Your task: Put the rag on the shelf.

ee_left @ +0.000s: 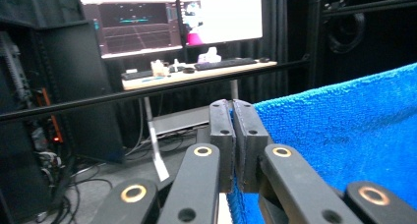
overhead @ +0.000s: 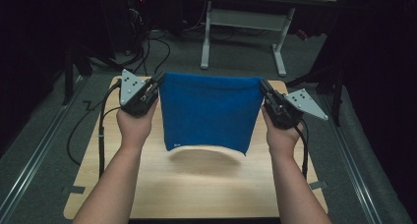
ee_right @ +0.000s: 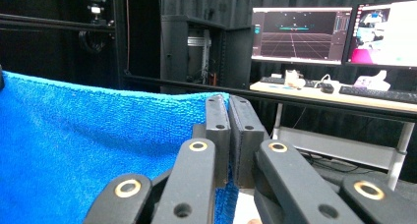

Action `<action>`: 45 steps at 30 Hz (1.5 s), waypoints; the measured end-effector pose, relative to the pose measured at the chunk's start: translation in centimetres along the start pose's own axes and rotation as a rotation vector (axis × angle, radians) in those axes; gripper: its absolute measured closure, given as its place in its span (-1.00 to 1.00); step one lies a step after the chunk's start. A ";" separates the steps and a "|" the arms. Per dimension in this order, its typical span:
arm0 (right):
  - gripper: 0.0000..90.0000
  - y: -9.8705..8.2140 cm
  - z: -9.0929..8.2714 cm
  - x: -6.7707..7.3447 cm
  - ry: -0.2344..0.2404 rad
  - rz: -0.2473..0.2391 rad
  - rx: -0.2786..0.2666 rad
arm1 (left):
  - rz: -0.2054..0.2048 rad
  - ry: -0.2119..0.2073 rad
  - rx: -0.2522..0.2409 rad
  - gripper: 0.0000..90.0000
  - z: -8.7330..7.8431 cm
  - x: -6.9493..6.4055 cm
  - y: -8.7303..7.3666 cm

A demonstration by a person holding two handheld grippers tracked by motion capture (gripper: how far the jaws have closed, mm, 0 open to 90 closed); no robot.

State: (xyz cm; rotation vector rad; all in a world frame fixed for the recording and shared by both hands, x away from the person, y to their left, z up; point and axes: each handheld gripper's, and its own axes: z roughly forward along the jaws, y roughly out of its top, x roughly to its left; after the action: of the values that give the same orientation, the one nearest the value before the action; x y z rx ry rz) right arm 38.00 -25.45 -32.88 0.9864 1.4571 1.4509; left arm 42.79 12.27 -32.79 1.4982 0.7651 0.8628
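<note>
Two grippers [overhead: 158,81] [overhead: 264,89] hold blue towel [overhead: 209,111] taut, aloft.

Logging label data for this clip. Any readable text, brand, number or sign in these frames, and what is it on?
Nothing can be read.
Blue towel, held up between left gripper and right gripper: small white mark near its lower left corner, too small to read.
Monitors: graphics on screen, any text too blurred to read.
Grippers and table: no markings visible.

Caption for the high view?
Both tongs, left and right, hold a blue towel stretched above the wooden table.
</note>
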 end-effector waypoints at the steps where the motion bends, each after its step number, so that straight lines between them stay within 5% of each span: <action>1: 0.96 0.1 0.4 -0.1 0.001 0.004 0.007 | -0.006 0.002 0.004 0.96 0.3 0.1 -0.1; 11: 0.96 1.6 3.9 -1.1 -0.035 -0.025 0.029 | 0.026 0.040 0.034 0.96 3.5 1.3 0.9; 19: 0.96 1.8 6.8 -1.9 -0.050 -0.064 0.059 | 0.118 0.070 0.074 0.96 6.1 2.4 1.4; 23: 0.96 1.7 8.5 -2.6 -0.054 -0.076 0.085 | 0.113 0.064 0.106 0.96 7.5 3.2 0.8; 31: 0.96 -0.3 11.5 -2.7 -0.067 -0.134 0.176 | 0.074 0.064 0.215 0.95 10.0 4.5 -2.0; 40: 0.96 -5.2 12.5 -3.3 -0.055 -0.116 0.309 | 0.032 -0.024 0.341 0.95 10.8 4.6 -7.5; 45: 0.96 -6.7 12.5 -3.3 -0.044 -0.111 0.348 | 0.009 -0.044 0.360 0.95 10.7 4.5 -9.3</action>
State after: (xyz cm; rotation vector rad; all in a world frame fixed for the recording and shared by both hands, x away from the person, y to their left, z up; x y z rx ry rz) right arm 51.10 -24.41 -39.30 1.1181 1.7396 1.1098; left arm 54.41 11.61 -42.11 1.8316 0.9162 0.7205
